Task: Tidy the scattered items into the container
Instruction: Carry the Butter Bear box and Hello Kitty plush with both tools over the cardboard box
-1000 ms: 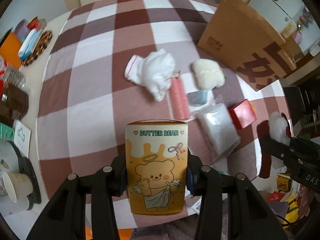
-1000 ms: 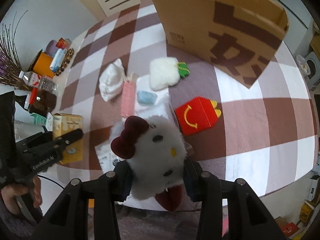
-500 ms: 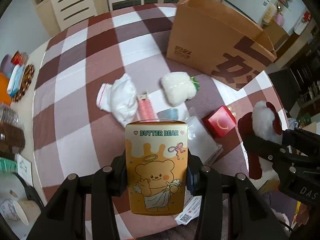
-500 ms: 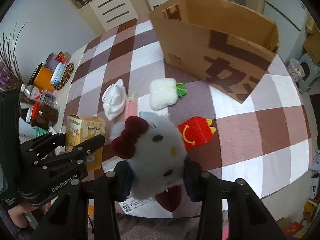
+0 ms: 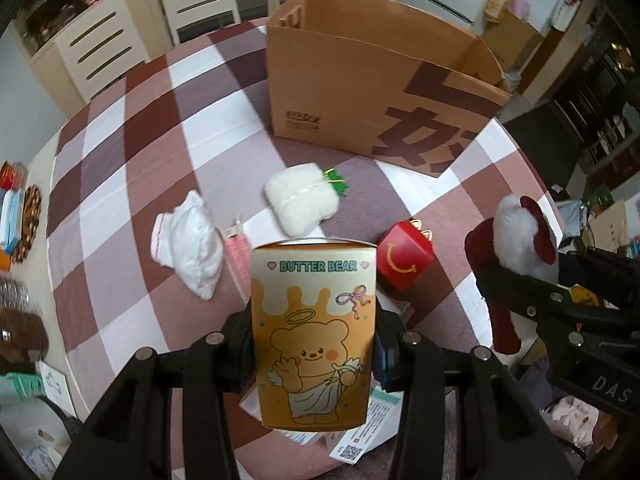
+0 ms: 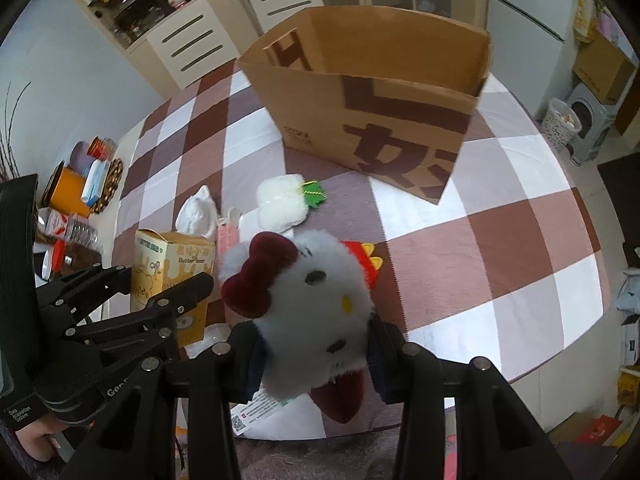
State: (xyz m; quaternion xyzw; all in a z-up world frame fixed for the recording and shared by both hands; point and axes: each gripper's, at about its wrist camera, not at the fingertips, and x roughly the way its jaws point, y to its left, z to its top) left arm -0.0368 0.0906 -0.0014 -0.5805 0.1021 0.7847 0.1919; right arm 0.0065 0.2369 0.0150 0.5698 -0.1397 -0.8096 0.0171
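Note:
My left gripper (image 5: 314,344) is shut on a yellow Butter Bear box (image 5: 314,332), held upright above the checked table. That box (image 6: 176,272) and the left gripper (image 6: 160,300) also show at the left of the right wrist view. My right gripper (image 6: 314,344) is shut on a white cat plush (image 6: 312,304) with a dark red bow; the plush (image 5: 516,236) appears at the right of the left wrist view. The open brown cardboard box (image 5: 380,92) (image 6: 372,92) stands at the far side of the table. A white plush pouch (image 5: 302,200), a white cloth bundle (image 5: 192,240) and a red carton (image 5: 404,260) lie between.
A pink comb-like item (image 6: 226,236) lies beside the cloth bundle. Printed paper slips (image 5: 360,436) lie at the near table edge. Jars, bottles and an orange tin (image 6: 68,188) crowd the left edge. Chairs and cabinets (image 5: 100,40) stand beyond the table. A hand (image 6: 36,436) holds the left gripper.
Both grippers have lifted with their items and moved toward the cardboard box, which now looks larger and more central. The left gripper has shifted right and rolled. Both grips are unchanged.

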